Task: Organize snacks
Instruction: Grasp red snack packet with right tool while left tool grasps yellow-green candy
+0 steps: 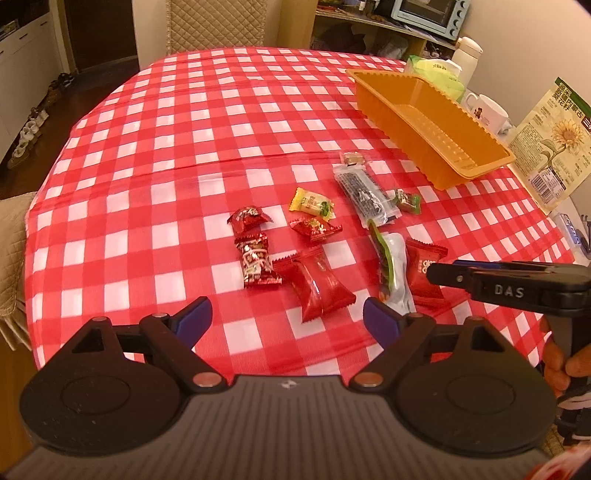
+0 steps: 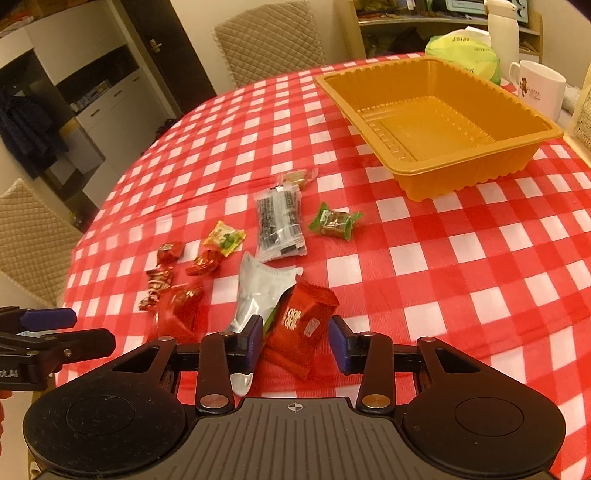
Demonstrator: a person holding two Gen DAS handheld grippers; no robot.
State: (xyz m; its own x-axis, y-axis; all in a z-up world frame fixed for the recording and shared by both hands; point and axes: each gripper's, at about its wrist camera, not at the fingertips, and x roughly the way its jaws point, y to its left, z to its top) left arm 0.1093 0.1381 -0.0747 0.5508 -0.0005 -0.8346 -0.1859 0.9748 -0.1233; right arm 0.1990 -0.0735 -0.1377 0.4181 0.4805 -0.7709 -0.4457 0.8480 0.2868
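The right gripper (image 2: 295, 341) was spread around a red snack packet (image 2: 301, 325), pads not pressing; the left gripper (image 1: 286, 319) was open, empty. Open counter (image 2: 461, 277) lay before the empty orange tray (image 2: 461, 177).

White mug (image 2: 540, 88), thermos (image 2: 503, 27), sunflower-seed bag (image 1: 550, 144), quilted chair (image 2: 269, 37) beside checked tablecloth (image 1: 184, 147).

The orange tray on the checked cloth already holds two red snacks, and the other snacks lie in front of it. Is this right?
Not quite. The orange tray holds nothing: the right wrist view shows its bare floor. All the snacks, such as the red one, lie on the checked cloth in front of it.
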